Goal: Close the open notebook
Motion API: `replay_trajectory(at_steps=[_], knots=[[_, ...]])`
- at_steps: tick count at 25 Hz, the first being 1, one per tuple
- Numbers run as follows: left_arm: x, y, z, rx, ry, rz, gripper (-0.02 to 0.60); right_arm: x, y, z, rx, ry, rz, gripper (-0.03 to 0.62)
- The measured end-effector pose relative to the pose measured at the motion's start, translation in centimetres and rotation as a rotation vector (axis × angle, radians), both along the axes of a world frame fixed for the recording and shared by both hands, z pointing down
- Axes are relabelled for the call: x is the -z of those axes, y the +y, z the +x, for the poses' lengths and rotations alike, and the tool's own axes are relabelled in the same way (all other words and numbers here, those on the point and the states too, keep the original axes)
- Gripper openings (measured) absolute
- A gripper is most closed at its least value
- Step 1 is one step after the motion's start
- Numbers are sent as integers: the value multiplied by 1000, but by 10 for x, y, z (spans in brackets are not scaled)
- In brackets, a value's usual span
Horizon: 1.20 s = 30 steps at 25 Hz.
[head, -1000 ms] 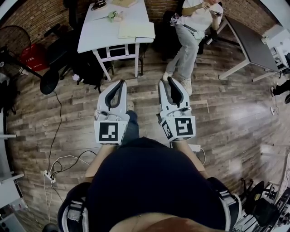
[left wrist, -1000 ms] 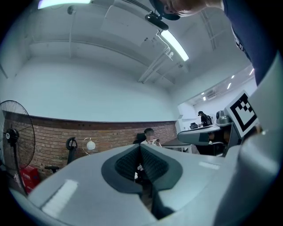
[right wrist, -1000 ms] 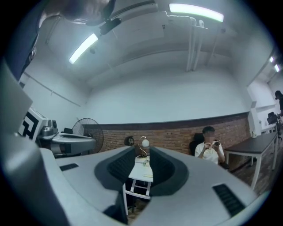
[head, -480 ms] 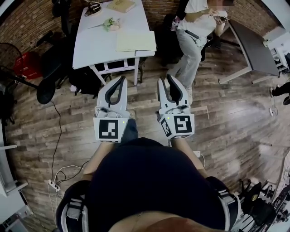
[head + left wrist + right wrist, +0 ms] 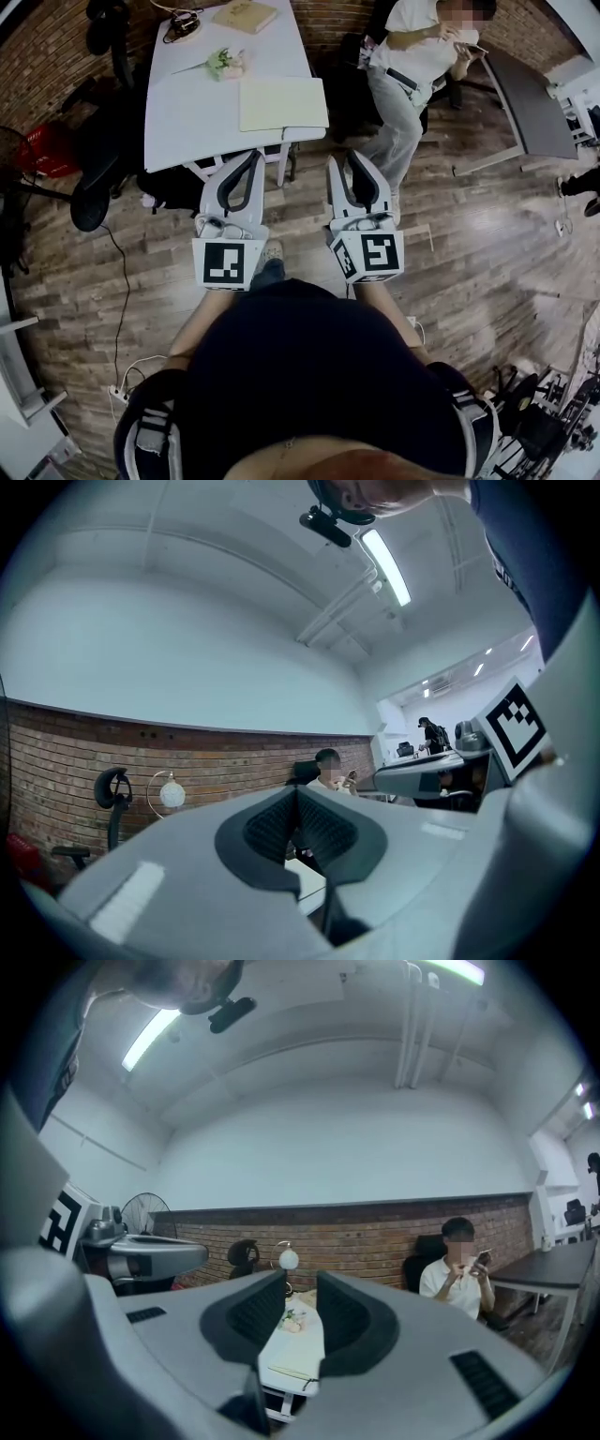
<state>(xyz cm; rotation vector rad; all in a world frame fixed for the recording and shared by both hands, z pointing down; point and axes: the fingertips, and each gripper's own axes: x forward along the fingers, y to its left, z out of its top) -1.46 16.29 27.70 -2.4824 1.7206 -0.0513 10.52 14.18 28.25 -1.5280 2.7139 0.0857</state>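
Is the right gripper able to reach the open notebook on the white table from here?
Probably not yet. The right gripper hangs short of the table edge, with the notebook further in. Nothing stands between them, so stepping closer should do.

White table (image 5: 187,103) with flowers (image 5: 223,62); seated person (image 5: 412,66) at right; dark table (image 5: 530,94); wooden floor (image 5: 487,244); brick wall (image 5: 47,47).

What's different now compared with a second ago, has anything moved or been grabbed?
The person has walked toward the white table: it sits nearer in the head view, and the tips of the left claw and right claw now show at its near edge. Nothing was taken hold of or let go. The notebook still lies open; the left claw is shut, the right claw slightly open, both empty.
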Motion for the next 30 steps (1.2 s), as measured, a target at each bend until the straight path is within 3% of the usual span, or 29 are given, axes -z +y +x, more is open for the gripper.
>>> replay_trajectory(at_steps=[10,30], knots=[[-9,-64,-11,-38,8,-4,6,-8,-59,-10,-34,6,-10,72],[-20,-122,-23,-34,27,1,6,-13,-119,-8,-67,2,-17,71]])
